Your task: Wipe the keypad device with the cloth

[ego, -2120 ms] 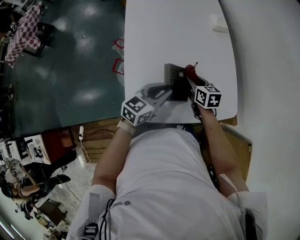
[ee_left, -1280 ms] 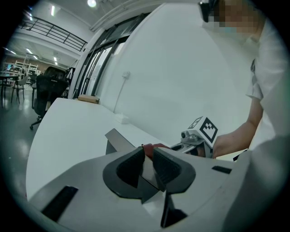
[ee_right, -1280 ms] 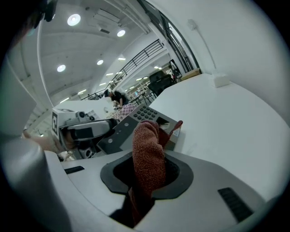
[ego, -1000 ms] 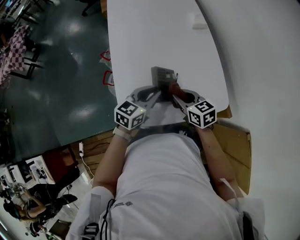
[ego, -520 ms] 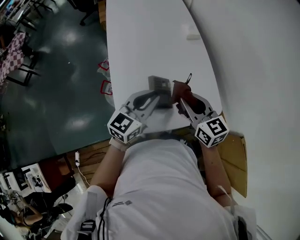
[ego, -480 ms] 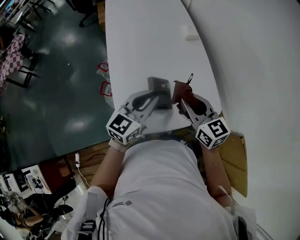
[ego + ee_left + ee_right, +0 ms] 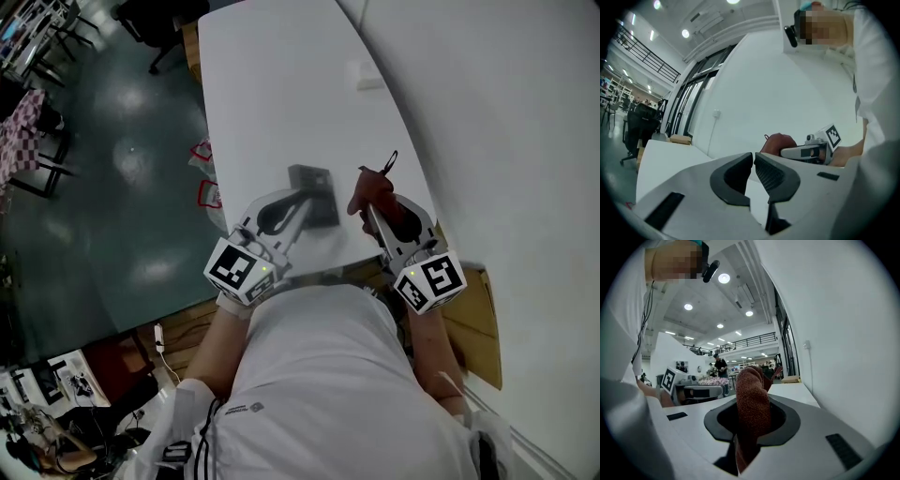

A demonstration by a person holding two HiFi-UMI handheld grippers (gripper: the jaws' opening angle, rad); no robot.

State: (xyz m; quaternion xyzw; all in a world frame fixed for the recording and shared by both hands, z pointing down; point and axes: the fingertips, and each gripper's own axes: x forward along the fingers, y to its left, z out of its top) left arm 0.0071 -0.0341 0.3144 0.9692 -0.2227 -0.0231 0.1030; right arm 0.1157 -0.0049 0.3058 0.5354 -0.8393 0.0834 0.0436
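Over the table (image 7: 281,94), right claw (image 7: 751,401) clamps cloth (image 7: 752,380); left claw (image 7: 753,157), closing nearly shut, seems empty.

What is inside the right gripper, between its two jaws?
A reddish-brown cloth is pinched inside the right gripper, and its top sticks out past the jaw tips. The part of the cloth pressed between the pads is covered and cannot be seen.

The right tool (image 7: 377,210) grips cloth (image 7: 369,190) beside keypad device (image 7: 310,184).
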